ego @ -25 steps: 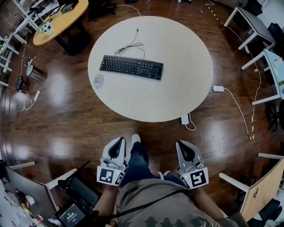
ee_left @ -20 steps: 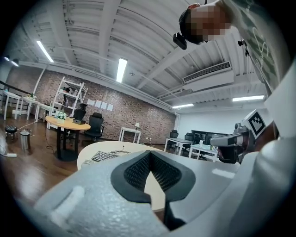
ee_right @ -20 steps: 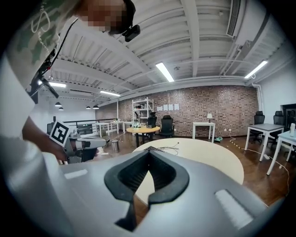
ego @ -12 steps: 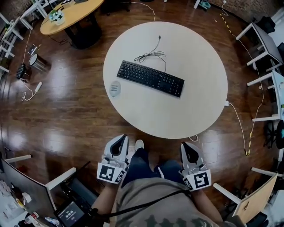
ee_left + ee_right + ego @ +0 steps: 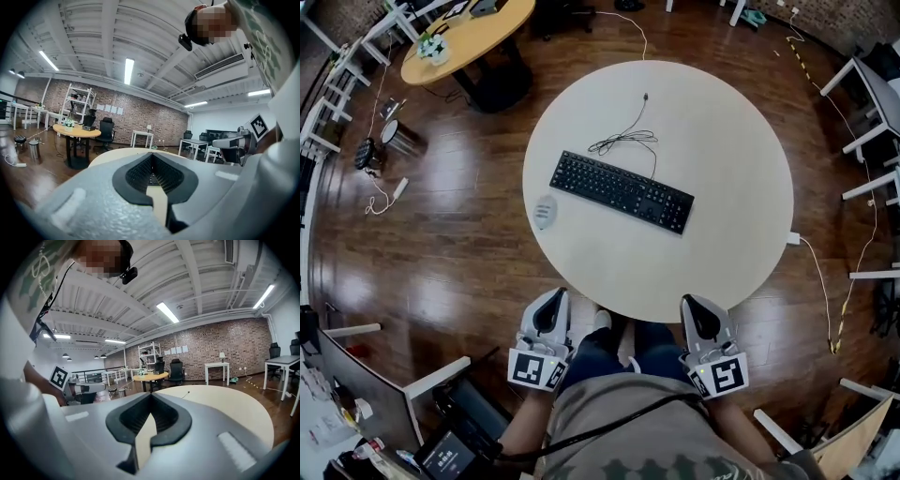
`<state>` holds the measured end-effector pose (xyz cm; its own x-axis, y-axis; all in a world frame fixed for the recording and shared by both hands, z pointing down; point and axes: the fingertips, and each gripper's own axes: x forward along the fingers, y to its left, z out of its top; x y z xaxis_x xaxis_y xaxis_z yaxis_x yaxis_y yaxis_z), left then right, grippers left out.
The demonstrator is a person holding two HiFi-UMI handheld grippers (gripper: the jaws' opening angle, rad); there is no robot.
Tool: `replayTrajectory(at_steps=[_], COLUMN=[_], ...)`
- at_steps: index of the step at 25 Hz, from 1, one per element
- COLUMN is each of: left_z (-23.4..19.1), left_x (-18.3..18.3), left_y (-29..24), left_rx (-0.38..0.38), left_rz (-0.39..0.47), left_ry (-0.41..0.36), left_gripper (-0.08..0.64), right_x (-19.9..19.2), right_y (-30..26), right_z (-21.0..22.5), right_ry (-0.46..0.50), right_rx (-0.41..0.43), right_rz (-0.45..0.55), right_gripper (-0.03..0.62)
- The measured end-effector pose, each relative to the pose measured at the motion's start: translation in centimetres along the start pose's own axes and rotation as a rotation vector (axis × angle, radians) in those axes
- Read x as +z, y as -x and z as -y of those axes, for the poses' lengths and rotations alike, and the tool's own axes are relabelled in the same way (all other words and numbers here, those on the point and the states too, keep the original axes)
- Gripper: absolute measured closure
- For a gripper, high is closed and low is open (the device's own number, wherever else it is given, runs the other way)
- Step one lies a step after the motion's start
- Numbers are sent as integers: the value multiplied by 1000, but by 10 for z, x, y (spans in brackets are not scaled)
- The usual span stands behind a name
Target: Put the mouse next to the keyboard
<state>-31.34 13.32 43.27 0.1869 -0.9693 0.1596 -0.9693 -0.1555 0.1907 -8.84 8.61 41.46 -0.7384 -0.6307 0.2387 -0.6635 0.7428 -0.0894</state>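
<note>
- Mouse: pale grey oval plastic computer mouse (image 5: 545, 212) sits on the round beige table (image 5: 722, 178), close to its left rim. It is just off the left end of the black full-size keyboard (image 5: 622, 191) and not touching it.
- Handling, my read: light, rigid shell with a smooth domed top, so likely slippery under the pads. No cord visible on it, so nothing should drag. The thin black cable (image 5: 623, 141) looped behind the keyboard belongs to the keyboard.
- Grip point, my read: pinch low across the two long flanks, not the dome. Moderate force is enough, since a hard squeeze could squirt it out. With the rim that close, a clumsy nudge could push it off the table.
- Left gripper (image 5: 552, 298): jaws closed tip to tip, nothing between them. It must open before any pick.
- Right gripper (image 5: 693, 302): same, tips together and empty.
- Pose: both grippers are held low, close to the person's body at the table's near edge. They are side by side, pointing towards the table and near level. Left one is on the mouse's side but well apart from it.
</note>
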Motion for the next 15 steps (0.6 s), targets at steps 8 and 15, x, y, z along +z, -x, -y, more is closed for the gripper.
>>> replayTrajectory(at_steps=[8, 15], left_z=[12, 20], left_x=[4, 0], left_y=[-42, -54], left_rx=[90, 162], left_rz=[-9, -41], left_ry=[-14, -56], left_gripper=[558, 560], right_x=[16, 25], right_y=[-22, -31], right_z=[54, 71], right_ry=[20, 0], right_rx=[85, 163], right_rz=[37, 55], right_gripper=[588, 588])
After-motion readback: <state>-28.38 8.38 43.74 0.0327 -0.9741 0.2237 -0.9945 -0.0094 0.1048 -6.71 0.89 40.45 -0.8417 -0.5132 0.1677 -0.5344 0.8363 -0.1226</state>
